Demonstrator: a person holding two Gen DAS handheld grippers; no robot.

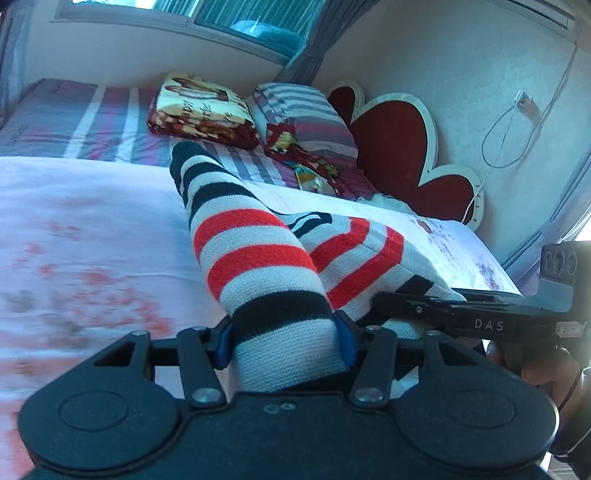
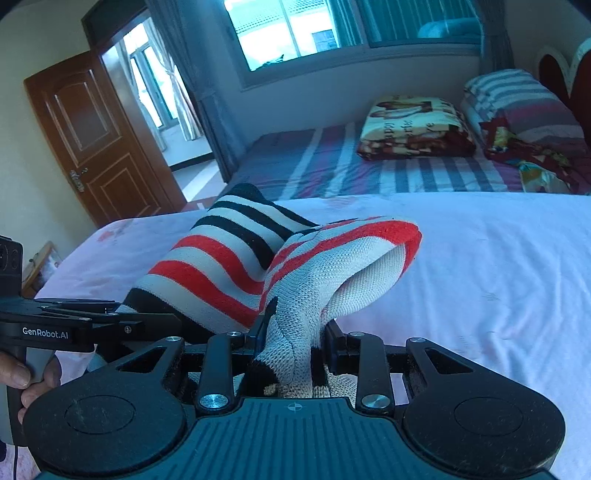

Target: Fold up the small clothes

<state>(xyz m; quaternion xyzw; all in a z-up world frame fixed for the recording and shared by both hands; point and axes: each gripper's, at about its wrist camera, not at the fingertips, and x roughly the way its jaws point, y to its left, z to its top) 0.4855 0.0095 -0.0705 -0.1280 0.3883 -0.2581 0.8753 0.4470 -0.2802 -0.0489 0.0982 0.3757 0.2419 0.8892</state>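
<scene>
Two claws share one striped sweater point(image 1: 258, 258): left claw point(image 1: 286, 338) clamps a bunched part, right claw point(image 2: 295, 343) pinches another, lifting it off the pink-sheeted bed point(image 2: 498, 277), probably to fold it.

Bedroom interior. Bed point(image 2: 498, 258) with pale pink sheet; beyond it, striped bedding point(image 2: 332, 162), a folded printed blanket point(image 2: 413, 125) and striped pillow point(image 2: 517, 99). Red heart-shaped headboard point(image 1: 399, 147) at its head; window point(image 2: 295, 33) behind; wooden door point(image 2: 92, 140) open beside.
</scene>
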